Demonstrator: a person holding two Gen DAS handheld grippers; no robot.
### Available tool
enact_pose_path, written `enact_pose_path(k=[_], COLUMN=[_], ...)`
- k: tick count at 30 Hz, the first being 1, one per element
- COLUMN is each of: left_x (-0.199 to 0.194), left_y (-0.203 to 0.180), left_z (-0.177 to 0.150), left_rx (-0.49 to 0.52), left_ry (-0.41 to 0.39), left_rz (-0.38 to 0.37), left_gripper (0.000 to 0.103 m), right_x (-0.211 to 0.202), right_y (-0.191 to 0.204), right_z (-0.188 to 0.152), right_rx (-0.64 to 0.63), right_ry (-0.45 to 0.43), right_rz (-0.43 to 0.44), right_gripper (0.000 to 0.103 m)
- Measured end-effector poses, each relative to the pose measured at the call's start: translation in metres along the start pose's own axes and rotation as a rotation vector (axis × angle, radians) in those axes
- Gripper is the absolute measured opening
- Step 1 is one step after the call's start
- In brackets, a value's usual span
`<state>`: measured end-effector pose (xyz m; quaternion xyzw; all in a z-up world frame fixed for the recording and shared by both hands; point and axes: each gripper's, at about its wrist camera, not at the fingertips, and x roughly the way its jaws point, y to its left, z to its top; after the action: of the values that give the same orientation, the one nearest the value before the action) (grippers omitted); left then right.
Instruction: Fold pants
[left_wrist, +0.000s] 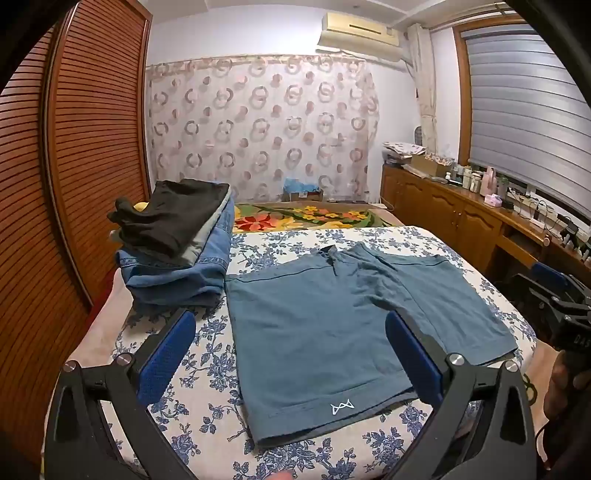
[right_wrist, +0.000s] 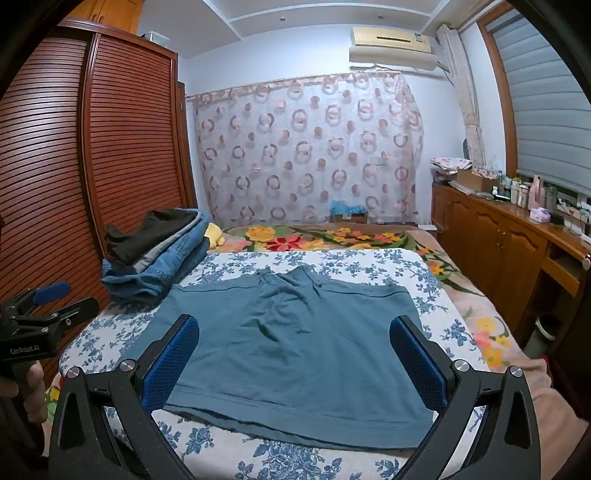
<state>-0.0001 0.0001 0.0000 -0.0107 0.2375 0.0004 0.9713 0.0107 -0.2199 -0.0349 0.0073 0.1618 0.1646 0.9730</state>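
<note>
pants (left_wrist: 332, 332) lie flat on floral bedsheet (left_wrist: 207, 369), unfolded.

A home bedroom: bed (right_wrist: 229, 446) with floral sheet, louvred wardrobe (right_wrist: 122, 140), curtain (right_wrist: 306, 147), wall air conditioner (right_wrist: 391, 44).

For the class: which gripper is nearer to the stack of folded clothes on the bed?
Left. The left gripper hovers open just beside the stack of folded clothes; the right gripper sits across the teal shorts, farther away.

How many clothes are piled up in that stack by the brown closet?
3 show: a black garment on top, a grey one under it, blue denim jeans at the bottom. More may hide inside.
</note>
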Motion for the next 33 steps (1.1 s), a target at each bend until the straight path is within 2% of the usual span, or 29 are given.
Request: enact_pose_path(k=[33], left_x=[-0.0009], left_y=[-0.0010], left_z=[-0.0002], left_rx=[0.009], left_ry=[-0.009], left_rz=[0.009], left_gripper=[0.103], right_x=[-0.0028], right_y=[-0.0004], right_z=[0.0012], right_rx=[0.009], right_ry=[-0.012], right_rz=[0.003], right_gripper=[0.103])
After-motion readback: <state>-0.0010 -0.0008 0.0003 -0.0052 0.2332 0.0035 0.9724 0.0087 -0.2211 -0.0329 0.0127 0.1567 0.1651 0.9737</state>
